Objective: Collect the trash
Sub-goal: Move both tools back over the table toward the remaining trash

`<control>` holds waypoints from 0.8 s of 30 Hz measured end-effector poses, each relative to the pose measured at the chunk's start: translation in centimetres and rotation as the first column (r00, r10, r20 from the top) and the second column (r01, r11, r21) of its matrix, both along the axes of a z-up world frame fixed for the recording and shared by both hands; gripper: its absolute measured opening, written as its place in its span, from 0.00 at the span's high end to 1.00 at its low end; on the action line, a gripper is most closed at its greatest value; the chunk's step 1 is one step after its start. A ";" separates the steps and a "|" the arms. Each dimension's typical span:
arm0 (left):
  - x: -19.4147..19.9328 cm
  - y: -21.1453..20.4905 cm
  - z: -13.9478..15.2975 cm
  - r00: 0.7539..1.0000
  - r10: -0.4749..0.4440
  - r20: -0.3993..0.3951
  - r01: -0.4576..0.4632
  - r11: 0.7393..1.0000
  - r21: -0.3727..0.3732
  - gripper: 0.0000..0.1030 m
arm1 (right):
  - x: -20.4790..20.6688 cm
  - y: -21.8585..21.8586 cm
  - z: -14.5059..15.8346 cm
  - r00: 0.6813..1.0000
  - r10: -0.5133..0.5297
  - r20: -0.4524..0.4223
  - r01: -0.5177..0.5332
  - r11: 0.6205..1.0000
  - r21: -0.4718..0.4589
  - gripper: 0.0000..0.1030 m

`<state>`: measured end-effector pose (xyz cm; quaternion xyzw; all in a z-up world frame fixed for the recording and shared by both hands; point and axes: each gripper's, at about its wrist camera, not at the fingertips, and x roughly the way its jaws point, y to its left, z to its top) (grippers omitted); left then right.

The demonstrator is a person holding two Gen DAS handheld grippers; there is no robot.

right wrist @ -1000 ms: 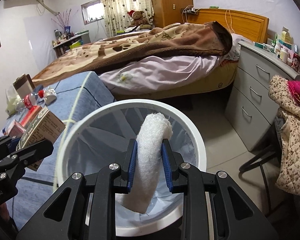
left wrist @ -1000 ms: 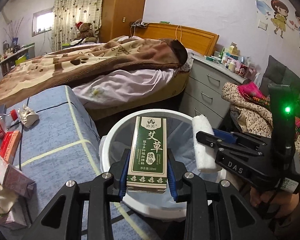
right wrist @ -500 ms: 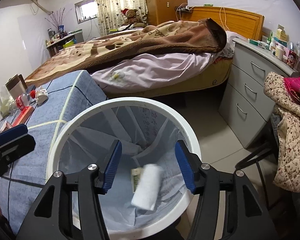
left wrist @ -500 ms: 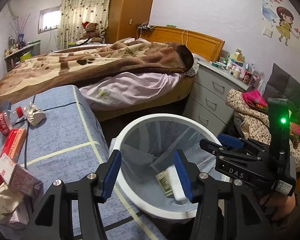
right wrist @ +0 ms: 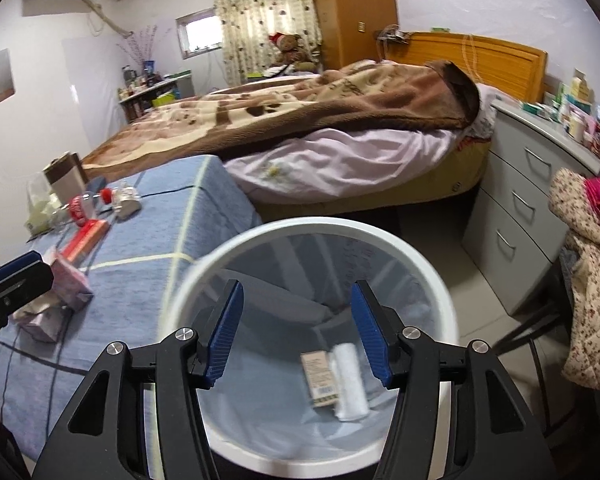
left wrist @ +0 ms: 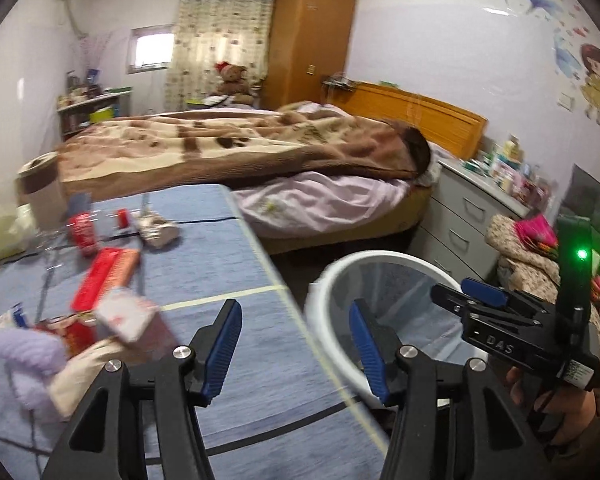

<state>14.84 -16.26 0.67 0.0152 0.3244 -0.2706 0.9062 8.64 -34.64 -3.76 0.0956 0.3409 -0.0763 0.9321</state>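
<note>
Below, box point(right wrist: 320, 376) and roll point(right wrist: 350, 380) lie under right claw point(right wrist: 298, 334).

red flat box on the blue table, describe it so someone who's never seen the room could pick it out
Find the blue-covered table beside the bed. Near its far end lies the long red flat box, between a red-labelled bottle and a pink box. It alone is long, thin and solid red.

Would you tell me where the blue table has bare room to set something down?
Free: the blue table strip between the taped line and the white bin. Crowded: the far-left side, with the pink box, red box and cola bottle.
</note>
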 end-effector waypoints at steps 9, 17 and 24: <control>1.0 8.1 0.6 0.985 0.170 0.017 -0.170 0.985 0.004 0.45 | 2.1 4.7 0.4 0.992 0.126 0.022 -0.127 0.992 0.017 0.44; 2.4 13.9 0.5 0.957 0.291 0.016 -0.291 0.956 0.019 0.45 | 3.9 8.9 0.9 0.970 0.237 0.047 -0.239 0.971 0.019 0.44; 4.0 18.0 -0.1 0.943 0.333 0.011 -0.333 0.942 0.036 0.45 | 5.5 12.4 0.4 0.944 0.329 0.035 -0.330 0.943 0.034 0.38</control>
